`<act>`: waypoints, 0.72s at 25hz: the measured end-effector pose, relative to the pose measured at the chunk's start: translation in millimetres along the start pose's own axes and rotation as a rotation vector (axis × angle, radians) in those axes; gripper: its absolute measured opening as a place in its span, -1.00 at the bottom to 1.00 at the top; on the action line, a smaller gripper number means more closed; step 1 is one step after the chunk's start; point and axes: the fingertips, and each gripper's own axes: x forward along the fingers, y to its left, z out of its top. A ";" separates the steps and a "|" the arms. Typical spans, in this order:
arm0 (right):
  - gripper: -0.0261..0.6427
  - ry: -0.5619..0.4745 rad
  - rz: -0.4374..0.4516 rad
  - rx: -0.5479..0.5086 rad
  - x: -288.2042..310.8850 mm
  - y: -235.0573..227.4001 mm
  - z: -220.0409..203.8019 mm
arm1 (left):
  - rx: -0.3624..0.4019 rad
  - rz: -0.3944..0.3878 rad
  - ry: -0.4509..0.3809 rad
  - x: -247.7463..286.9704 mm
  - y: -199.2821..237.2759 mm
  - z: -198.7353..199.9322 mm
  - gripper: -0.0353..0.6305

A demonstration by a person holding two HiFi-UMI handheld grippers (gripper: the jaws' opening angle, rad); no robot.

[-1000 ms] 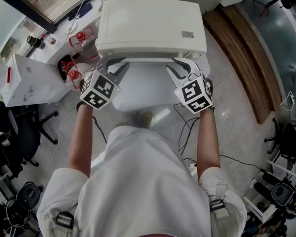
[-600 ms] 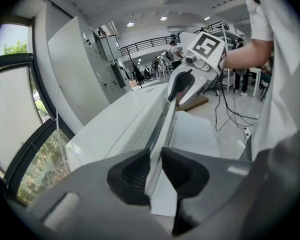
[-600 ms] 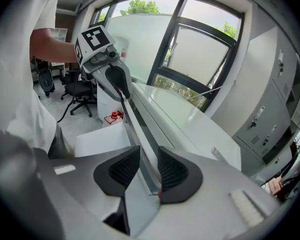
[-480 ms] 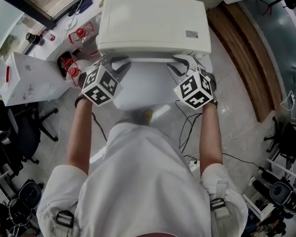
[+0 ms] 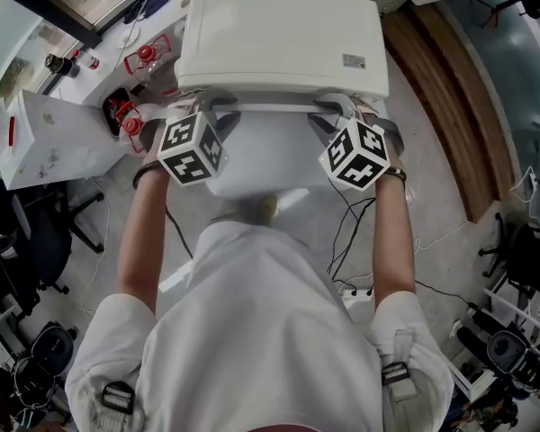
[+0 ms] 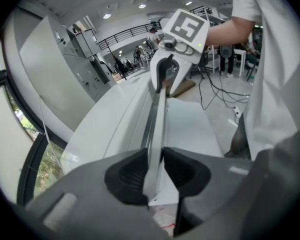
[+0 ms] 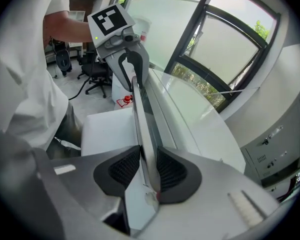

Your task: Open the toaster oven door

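Observation:
The white toaster oven (image 5: 279, 39) stands in front of me in the head view, its door (image 5: 261, 156) tilted out toward me below the top panel. A long pale handle bar (image 5: 270, 108) runs across the door's top edge. My left gripper (image 5: 207, 108) holds the bar's left end and my right gripper (image 5: 337, 106) its right end. In the left gripper view the handle (image 6: 157, 114) runs between the pads of the left gripper (image 6: 155, 171); these jaws have just been opening a little, with the bar still touching both pads. In the right gripper view the right gripper (image 7: 147, 166) is clamped on the handle (image 7: 142, 119).
A white box (image 5: 49, 142) and red-capped items (image 5: 126, 120) lie left of the oven. Cables (image 5: 351, 232) trail on the floor at the right, beside a wooden strip (image 5: 441, 97). A black chair (image 5: 36, 241) stands at the left. Windows (image 7: 225, 44) are behind the oven.
Both grippers have rolled over, their marker cubes tipping toward me, and sunk slightly with the handle. The door has swung a little further out.

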 end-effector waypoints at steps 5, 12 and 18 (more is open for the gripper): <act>-0.63 0.010 -0.005 -0.008 2.4 0.5 -0.9 | -0.001 -0.037 0.034 3.5 -0.8 -0.9 -0.63; -0.63 0.005 -0.012 0.011 0.5 5.5 -2.2 | -0.017 -0.009 0.045 3.4 -6.5 -1.3 -0.62; -0.61 -0.003 -0.035 0.025 0.6 12.0 -2.4 | 0.012 0.049 0.083 4.6 -13.2 -4.9 -0.60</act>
